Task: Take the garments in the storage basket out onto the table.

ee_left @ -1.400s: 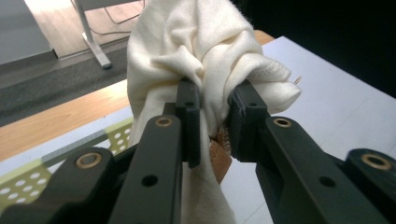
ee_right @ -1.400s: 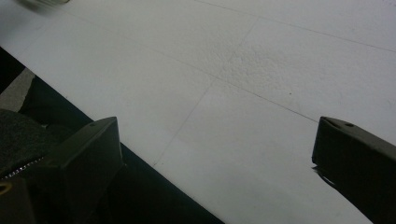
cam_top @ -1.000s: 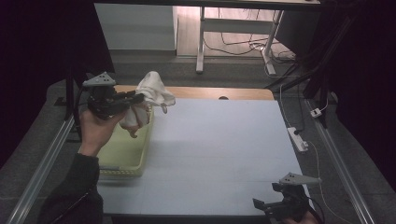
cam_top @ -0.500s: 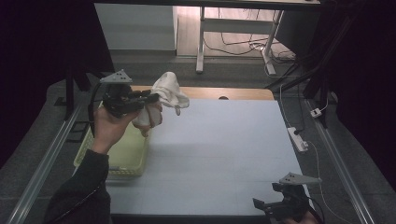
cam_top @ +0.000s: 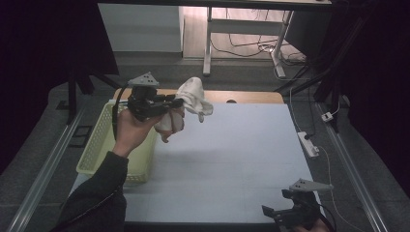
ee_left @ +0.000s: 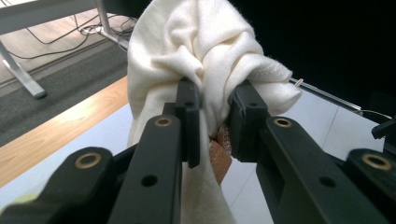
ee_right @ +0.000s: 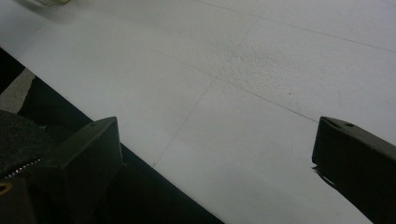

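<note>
A bunched cream cloth (cam_top: 192, 99) (ee_left: 196, 42) hangs in the air above the left part of the pale blue table (cam_top: 241, 159). My left gripper (cam_top: 175, 103) (ee_left: 214, 105) is shut on it, the jaws pinching a fold, with the cloth draping over and below them. A small brown patch shows under the cloth between the jaws. At the table's near right corner my right gripper (cam_top: 270, 212) (ee_right: 212, 154) stands open, jaws wide apart over bare table, nothing between them.
A yellow-green mesh basket (cam_top: 99, 145) sits at the table's left edge, under my left forearm. A white power strip (cam_top: 309, 144) lies off the right edge. A wooden strip (cam_top: 246, 96) runs along the far edge; desk legs and cables stand beyond.
My left gripper has carried the cloth rightward, from over the basket to over the table's left part. The right gripper has stayed put.
</note>
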Demonstrator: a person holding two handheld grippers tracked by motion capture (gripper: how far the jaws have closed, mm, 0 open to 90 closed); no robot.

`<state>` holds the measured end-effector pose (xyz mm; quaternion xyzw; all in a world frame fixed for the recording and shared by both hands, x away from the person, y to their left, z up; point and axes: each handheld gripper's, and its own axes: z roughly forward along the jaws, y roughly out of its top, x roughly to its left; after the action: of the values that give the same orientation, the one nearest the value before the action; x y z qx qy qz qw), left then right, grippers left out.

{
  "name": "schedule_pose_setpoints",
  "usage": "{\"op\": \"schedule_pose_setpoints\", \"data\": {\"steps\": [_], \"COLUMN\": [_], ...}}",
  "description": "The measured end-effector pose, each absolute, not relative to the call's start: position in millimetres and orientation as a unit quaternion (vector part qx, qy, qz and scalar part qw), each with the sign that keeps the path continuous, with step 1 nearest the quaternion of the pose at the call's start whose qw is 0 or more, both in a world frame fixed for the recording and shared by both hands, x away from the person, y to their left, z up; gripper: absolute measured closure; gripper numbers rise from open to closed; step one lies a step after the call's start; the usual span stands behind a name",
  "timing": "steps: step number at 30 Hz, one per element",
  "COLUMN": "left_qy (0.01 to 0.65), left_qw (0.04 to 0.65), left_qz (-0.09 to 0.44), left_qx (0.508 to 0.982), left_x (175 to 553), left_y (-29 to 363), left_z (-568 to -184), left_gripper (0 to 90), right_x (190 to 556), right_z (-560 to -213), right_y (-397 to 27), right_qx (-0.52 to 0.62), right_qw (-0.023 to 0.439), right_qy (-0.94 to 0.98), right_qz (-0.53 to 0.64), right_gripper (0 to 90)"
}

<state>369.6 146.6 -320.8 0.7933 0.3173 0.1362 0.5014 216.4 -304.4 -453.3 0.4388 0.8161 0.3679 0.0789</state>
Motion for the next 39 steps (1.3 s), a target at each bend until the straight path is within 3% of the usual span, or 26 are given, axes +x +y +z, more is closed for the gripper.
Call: {"op": "schedule_pose_setpoints", "data": {"steps": [23, 39], "left_qy": [0.305, 0.326], "left_qw": [0.491, 0.466], "left_qz": [0.113, 0.092], "left_qx": [0.808, 0.818], "left_x": [391.1, 405.2], "left_y": [101.1, 88.0], "left_z": [-336.9, -373.4], "left_gripper": [75.6, 75.4], "right_x": [216.3, 216.1], "right_z": [-453.2, -453.2], "right_y": [-304.9, -305.2], "right_qx": [0.438, 0.438], "right_qw": [0.078, 0.077], "right_qy": [0.816, 0.816], "right_qz": [0.368, 0.369], "right_gripper": [1.6, 1.6]}}
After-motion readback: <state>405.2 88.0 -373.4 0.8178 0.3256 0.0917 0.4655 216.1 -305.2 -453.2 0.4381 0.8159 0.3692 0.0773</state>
